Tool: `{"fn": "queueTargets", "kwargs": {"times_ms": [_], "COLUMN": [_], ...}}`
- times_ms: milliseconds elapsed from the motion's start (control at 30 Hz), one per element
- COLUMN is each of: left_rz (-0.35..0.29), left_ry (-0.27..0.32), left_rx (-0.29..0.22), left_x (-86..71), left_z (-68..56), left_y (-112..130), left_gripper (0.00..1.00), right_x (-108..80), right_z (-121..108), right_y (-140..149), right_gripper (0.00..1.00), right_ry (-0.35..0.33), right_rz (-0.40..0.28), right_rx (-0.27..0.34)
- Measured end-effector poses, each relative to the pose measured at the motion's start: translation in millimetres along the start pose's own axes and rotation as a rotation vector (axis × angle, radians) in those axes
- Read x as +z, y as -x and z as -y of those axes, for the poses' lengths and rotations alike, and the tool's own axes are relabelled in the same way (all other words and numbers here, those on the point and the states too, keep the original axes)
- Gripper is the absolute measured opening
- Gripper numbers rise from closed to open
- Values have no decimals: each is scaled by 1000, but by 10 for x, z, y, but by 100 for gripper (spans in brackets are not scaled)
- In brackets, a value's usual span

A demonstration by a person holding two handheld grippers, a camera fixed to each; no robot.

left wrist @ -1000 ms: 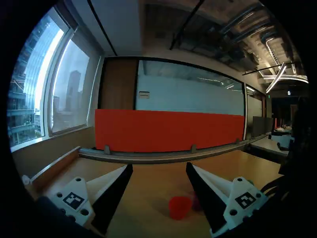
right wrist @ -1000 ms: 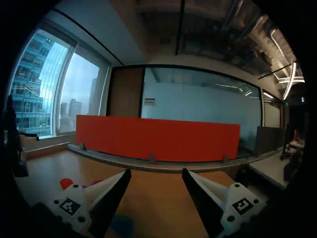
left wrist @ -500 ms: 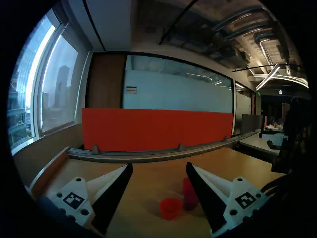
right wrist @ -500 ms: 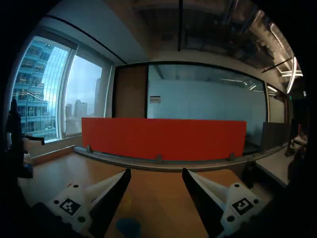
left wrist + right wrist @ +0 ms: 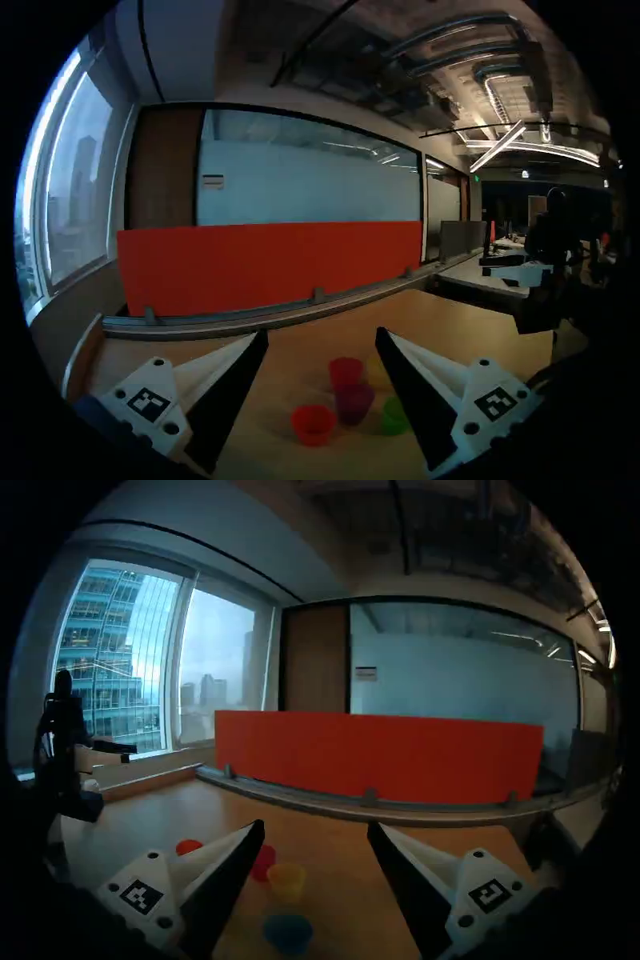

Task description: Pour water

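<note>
Fingers (image 5: 228, 376) spread on left gripper (image 5: 321, 331) and right gripper (image 5: 315, 824), empty — green cup (image 5: 391, 417) part-hidden behind finger.

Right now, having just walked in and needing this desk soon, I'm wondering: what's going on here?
A person holds two grippers above a wooden desk. The left gripper and the right gripper are both open, holding nothing. Small cups stand ahead: a red cup, purple cup and green cup before the left, a yellow cup and blue cup before the right. No pouring yet.
</note>
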State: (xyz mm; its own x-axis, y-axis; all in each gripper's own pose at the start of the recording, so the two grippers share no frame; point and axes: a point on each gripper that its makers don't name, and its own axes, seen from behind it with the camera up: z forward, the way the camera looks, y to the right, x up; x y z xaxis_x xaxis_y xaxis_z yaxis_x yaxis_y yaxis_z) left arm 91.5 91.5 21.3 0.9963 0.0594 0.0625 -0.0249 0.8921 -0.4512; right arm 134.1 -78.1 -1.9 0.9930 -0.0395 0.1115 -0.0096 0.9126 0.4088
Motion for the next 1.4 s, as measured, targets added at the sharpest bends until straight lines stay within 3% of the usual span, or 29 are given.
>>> {"fn": "queueTargets", "kwargs": {"times_ms": [200, 400, 667, 1400], "left_rz": [-8, 16, 76, 198], "left_ry": [75, 136, 218, 342], "left_rx": [7, 25, 48, 52], "left_x": [35, 57, 90, 189], "left_z": [-128, -266, -459, -711], "left_y": [-90, -36, 165, 770], "left_gripper": [100, 100, 100, 100], "right_x": [2, -4, -37, -73], "right_z": [117, 134, 204, 177], "right_y": [-84, -16, 113, 629], "right_gripper": [100, 100, 100, 100], "right_ry": [-87, -117, -170, -220], "right_rz": [1, 36, 119, 291], "right_rx": [27, -7, -43, -93]}}
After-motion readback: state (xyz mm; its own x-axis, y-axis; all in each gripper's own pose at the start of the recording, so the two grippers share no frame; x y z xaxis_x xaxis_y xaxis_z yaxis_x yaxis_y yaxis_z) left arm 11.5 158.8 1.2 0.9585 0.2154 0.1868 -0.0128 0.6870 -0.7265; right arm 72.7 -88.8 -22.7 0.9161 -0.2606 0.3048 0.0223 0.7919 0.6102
